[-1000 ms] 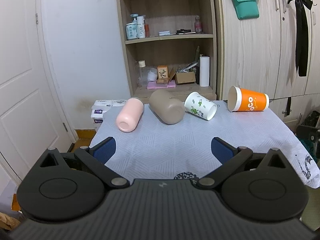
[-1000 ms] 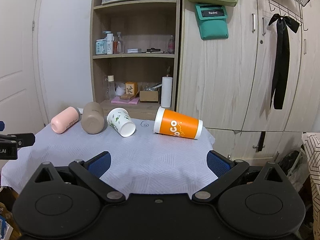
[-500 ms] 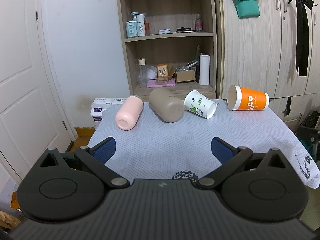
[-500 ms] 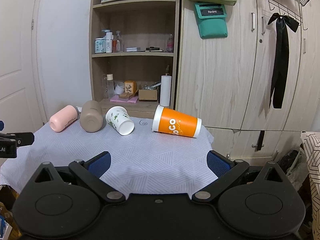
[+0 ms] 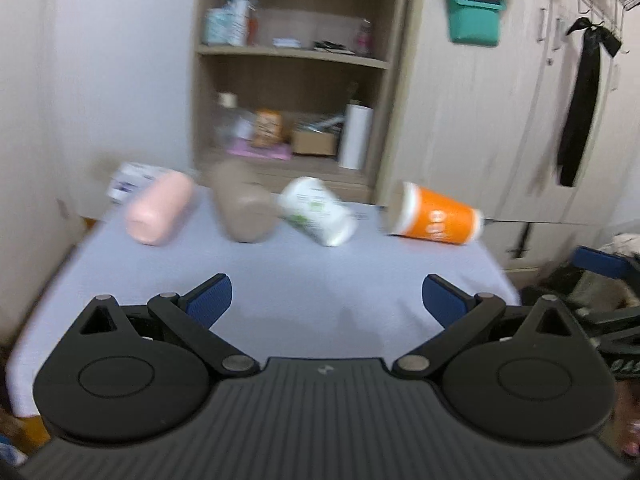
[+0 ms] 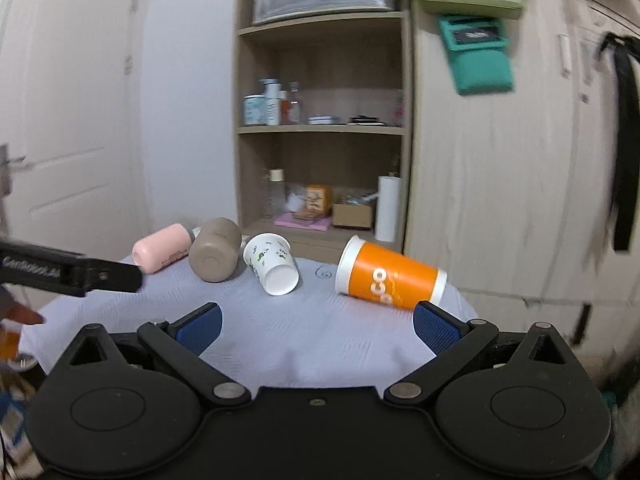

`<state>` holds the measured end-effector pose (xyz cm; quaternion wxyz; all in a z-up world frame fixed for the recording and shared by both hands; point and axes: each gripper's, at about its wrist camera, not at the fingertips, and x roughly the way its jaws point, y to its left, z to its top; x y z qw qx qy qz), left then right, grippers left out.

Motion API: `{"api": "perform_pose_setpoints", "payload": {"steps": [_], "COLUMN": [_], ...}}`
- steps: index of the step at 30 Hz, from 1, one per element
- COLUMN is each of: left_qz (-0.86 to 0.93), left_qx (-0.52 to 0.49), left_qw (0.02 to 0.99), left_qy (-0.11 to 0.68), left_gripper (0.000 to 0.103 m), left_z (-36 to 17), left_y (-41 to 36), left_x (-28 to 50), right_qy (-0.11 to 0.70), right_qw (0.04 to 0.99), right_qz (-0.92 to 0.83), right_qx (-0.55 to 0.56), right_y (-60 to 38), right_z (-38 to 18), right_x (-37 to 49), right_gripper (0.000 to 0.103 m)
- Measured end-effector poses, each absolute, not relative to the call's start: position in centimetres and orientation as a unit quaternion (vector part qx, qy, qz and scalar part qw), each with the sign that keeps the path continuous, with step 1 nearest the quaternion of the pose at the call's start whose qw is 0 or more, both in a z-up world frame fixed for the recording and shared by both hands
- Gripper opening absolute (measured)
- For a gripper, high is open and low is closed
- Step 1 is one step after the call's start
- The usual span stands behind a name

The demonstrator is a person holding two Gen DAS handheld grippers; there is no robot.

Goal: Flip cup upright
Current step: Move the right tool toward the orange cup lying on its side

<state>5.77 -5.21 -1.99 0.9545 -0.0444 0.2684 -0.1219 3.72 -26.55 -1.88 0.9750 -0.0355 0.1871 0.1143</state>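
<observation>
Several cups lie on their sides along the far edge of the table: a pink cup [image 5: 160,213] [image 6: 161,253], a taupe cup [image 5: 242,205] [image 6: 214,255], a white cup with green leaves [image 5: 318,211] [image 6: 272,262] and an orange paper cup [image 5: 434,216] [image 6: 390,277]. My left gripper [image 5: 326,300] is open and empty above the near half of the table. My right gripper [image 6: 316,326] is open and empty; the orange cup lies just beyond its right fingertip [image 6: 434,326]. The left gripper's side shows in the right wrist view [image 6: 68,272].
The table wears a pale patterned cloth [image 5: 312,280] [image 6: 304,320]. Behind it stand an open wooden shelf unit [image 6: 320,128] with bottles and boxes and wooden cabinets [image 6: 500,184]. A white door [image 6: 68,120] is at the left. Clutter lies on the floor at the right [image 5: 592,276].
Both views are now motion-blurred. The left gripper has swung right, so the cups sit further left in its view. The right gripper has moved toward the table; the cups look larger. Both stay open.
</observation>
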Motion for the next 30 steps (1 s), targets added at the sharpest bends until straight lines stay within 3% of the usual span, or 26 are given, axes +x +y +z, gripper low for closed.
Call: {"api": "perform_pose_setpoints", "payload": {"steps": [7,14,24,30], "left_qz": [-0.161,-0.133,-0.138,-0.133], "left_qx": [-0.084,-0.189,-0.243,-0.255], "left_qw": [0.935,0.909,0.892,0.884], "left_qy": [0.305,0.346,0.356,0.368], "left_gripper": [0.103,0.103,0.101,0.101], "left_z": [-4.8,-8.1,-10.0,-10.8], "left_y": [-11.7,-13.1,-14.0,-14.2], "left_x": [12.3,18.1,21.5,22.8], "right_qy": [0.211,0.237,0.243,0.271], "right_qw": [0.953,0.911,0.869,0.858], "right_qz": [0.143,0.175,0.21,0.226], "right_qx": [-0.166,-0.289,-0.375,-0.373], "right_y": [-29.1,-29.1,-29.4,-30.3], "right_z": [-2.9,-6.2,-7.6,-8.1], "right_x": [9.2,15.1,21.1,24.0], "right_gripper": [0.103,0.102,0.101,0.101]}}
